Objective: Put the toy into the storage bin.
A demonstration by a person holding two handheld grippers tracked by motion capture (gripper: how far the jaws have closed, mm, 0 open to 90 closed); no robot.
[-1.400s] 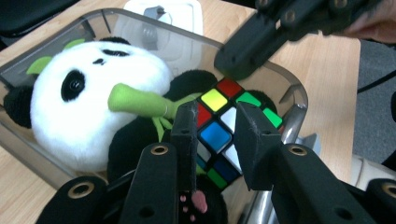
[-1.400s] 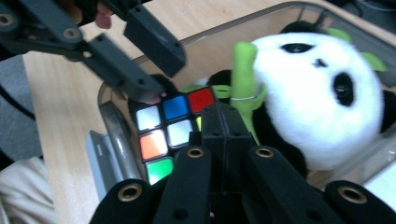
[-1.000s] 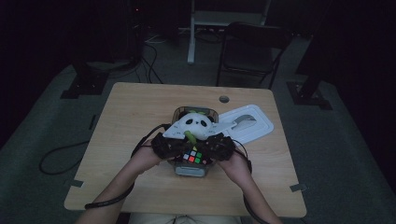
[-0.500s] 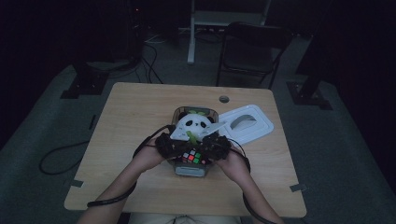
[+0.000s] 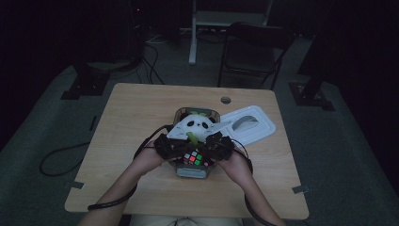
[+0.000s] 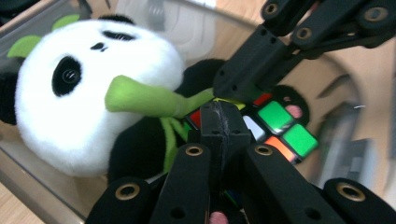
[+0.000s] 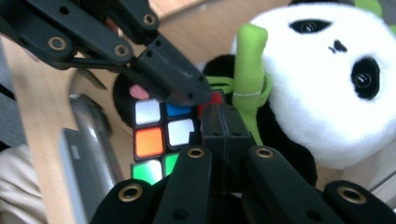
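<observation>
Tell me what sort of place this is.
Probably a dim lab or recording room, not a home: a bare wooden table on grey carpet, a folding chair behind it, and cables trailing over the floor near dark equipment stands.

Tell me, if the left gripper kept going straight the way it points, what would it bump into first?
Most likely the puzzle cube: the left gripper, jaws shut, points at its coloured squares, right beside the right gripper. The toy panda lies just to the side. Depth is hard to judge, so it may already be touching.
</observation>
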